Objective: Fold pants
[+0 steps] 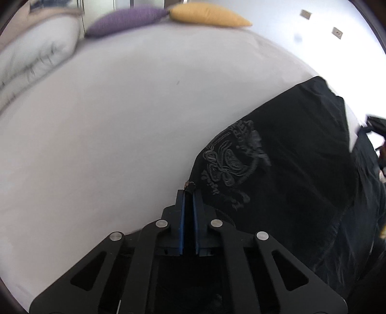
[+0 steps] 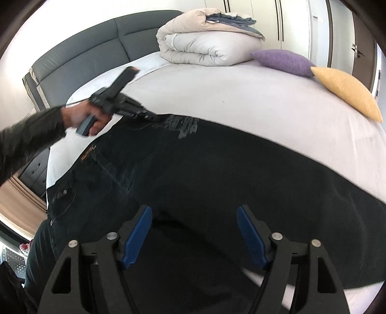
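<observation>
Black pants [image 2: 205, 174] spread across the bed [image 2: 241, 96].
Left tongs [image 1: 189, 190] pinch the pants' edge; right tongs [image 2: 194, 215] hang wide above them.

Hidden, cropped and blurred parts

The pants [image 2: 217, 174] are cut off at the lower and right edges of the right wrist view, and their lower part is covered by the right gripper [image 2: 194, 231]. In the left wrist view the far pillows [image 1: 168, 14] and the rolled duvet [image 1: 36, 48] are smeared by motion blur. The left gripper [image 1: 189, 193] is seen closed on a small dark bit of cloth, possibly the waistband corner; what is pinched cannot be made out. The embroidered lettering [image 1: 231, 157] is too blurred to be read. The hand [image 2: 82, 118] is partly blurred.
</observation>
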`<action>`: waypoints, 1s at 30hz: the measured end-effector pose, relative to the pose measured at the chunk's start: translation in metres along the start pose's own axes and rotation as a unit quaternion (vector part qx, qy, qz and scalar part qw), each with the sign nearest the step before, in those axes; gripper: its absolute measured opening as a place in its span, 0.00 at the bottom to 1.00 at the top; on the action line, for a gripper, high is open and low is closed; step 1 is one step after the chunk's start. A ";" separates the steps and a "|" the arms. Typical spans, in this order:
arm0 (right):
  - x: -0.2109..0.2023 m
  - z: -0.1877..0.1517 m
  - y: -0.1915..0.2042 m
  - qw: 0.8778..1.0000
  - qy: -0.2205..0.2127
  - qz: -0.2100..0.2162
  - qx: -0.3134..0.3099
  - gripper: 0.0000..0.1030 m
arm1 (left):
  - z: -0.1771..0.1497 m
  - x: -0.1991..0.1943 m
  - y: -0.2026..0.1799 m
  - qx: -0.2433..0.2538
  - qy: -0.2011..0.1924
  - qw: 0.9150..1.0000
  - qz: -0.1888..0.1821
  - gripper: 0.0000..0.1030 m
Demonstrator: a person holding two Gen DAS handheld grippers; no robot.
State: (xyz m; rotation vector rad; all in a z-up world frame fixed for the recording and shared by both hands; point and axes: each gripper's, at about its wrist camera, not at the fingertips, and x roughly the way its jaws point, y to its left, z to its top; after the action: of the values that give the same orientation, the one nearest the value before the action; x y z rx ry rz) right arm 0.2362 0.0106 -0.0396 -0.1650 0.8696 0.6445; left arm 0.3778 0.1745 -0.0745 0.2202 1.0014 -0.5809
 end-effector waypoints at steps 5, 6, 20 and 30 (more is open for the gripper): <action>0.016 0.037 0.009 0.997 -0.007 -0.038 -0.063 0.71 | -0.028 -0.052 -0.022 0.015 -0.063 0.998 0.018 0.04; 0.020 0.045 0.012 0.996 -0.008 -0.044 -0.077 0.71 | -0.034 -0.061 -0.028 0.019 -0.075 0.997 0.020 0.04; 0.101 0.115 0.058 0.972 0.064 -0.074 -0.215 0.50 | -0.063 -0.089 -0.093 0.029 -0.128 0.991 0.036 0.04; 0.092 0.114 0.051 0.992 0.076 -0.045 -0.094 0.07 | -0.067 -0.099 -0.104 0.020 -0.136 0.990 0.036 0.04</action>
State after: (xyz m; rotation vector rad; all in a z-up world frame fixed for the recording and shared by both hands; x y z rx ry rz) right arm 0.3245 0.1377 -0.0297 -0.4256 0.9409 0.6357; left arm 0.2317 0.1526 -0.0181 0.2049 0.7152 -0.5485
